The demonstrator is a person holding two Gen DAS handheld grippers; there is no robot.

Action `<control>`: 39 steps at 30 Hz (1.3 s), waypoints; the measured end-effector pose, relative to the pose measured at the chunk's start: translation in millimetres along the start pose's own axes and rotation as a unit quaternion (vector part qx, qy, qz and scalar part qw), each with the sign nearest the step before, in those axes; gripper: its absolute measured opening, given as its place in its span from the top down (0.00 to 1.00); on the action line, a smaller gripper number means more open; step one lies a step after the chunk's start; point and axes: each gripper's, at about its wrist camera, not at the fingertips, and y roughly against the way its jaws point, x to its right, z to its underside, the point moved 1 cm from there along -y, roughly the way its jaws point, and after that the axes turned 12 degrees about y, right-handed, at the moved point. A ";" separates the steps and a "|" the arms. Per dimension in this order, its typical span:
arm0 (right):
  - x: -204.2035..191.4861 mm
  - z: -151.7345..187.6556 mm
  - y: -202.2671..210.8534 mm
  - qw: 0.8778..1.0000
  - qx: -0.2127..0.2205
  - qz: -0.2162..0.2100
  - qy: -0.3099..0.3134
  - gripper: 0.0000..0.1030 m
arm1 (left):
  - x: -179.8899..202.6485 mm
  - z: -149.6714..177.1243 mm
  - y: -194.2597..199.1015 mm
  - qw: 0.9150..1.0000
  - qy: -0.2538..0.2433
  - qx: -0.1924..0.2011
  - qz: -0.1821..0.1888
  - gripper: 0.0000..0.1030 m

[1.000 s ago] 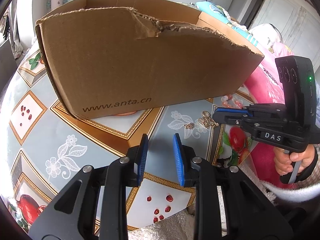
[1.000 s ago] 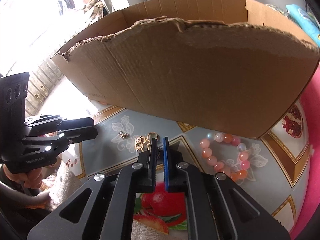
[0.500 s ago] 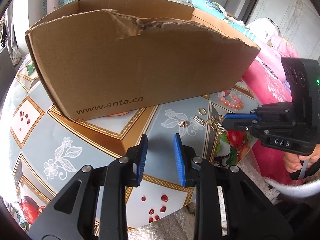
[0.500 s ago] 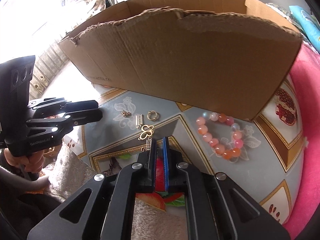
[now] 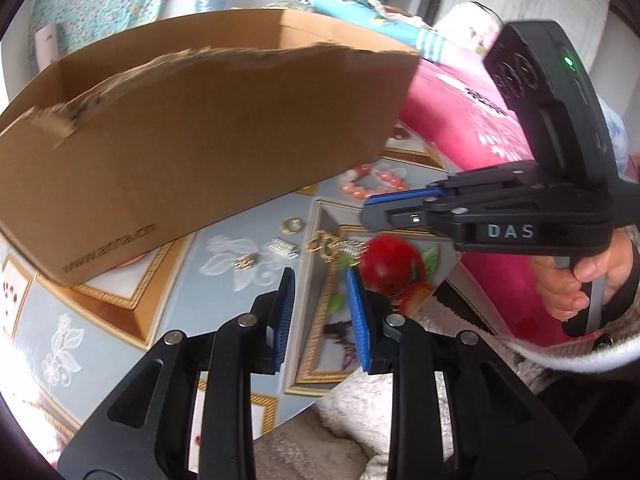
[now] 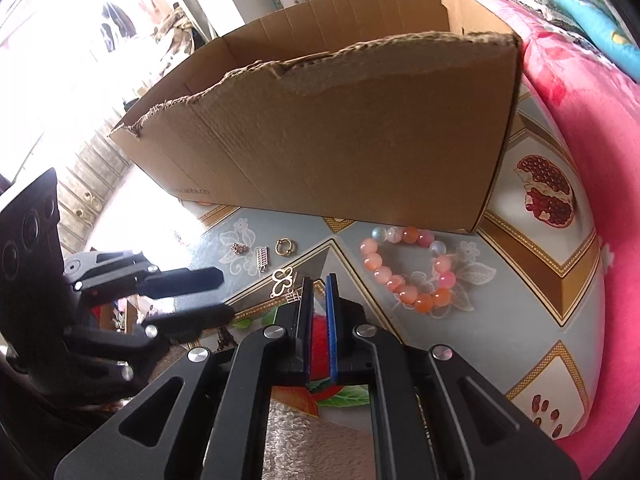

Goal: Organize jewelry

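Observation:
Small gold pieces lie on the patterned tablecloth in front of a torn cardboard box (image 6: 340, 140): a ring (image 6: 286, 246), a bar charm (image 6: 262, 258), a tiny cluster (image 6: 239, 248) and a clover pendant (image 6: 283, 280). A pink-orange bead bracelet (image 6: 376, 262) lies to their right. My right gripper (image 6: 319, 282) hovers just short of the pendant, shut with nothing in it. My left gripper (image 5: 320, 280) stands open and empty, a little before the pendant (image 5: 326, 245) and bar charm (image 5: 283, 247). The right gripper (image 5: 368, 212) reaches in above the bracelet (image 5: 372, 182).
The box (image 5: 200, 140) walls off the back of the table (image 6: 520, 320). A pink blanket (image 6: 592, 160) lies along the right edge. A fluffy cloth (image 5: 360, 420) covers the near edge. A hand (image 5: 580, 280) holds the right gripper's handle.
Both grippers have swung sideways along the table, and the left one has rolled. The jewelry now lies straight ahead of the left gripper. Neither gripper's opening has changed.

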 end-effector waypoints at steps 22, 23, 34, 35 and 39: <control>39.3 19.2 7.1 0.999 0.014 -0.025 -0.037 0.93 | 43.3 -8.5 -40.3 0.994 -0.086 0.002 -0.060 0.75; 40.3 19.4 7.2 0.999 0.015 -0.026 -0.039 0.93 | 43.2 -9.2 -40.8 0.995 -0.086 0.001 -0.060 0.75; 45.5 20.3 10.8 0.998 0.020 -0.027 -0.045 0.93 | 39.7 -13.6 -40.6 0.995 -0.076 -0.008 -0.068 0.89; 45.9 20.6 11.1 0.998 0.021 -0.027 -0.045 0.93 | 39.4 -13.3 -40.3 0.995 -0.077 -0.008 -0.067 0.89; 46.8 21.4 11.8 0.998 0.022 -0.027 -0.045 0.93 | 38.1 -13.6 -38.3 0.995 -0.072 -0.010 -0.061 0.89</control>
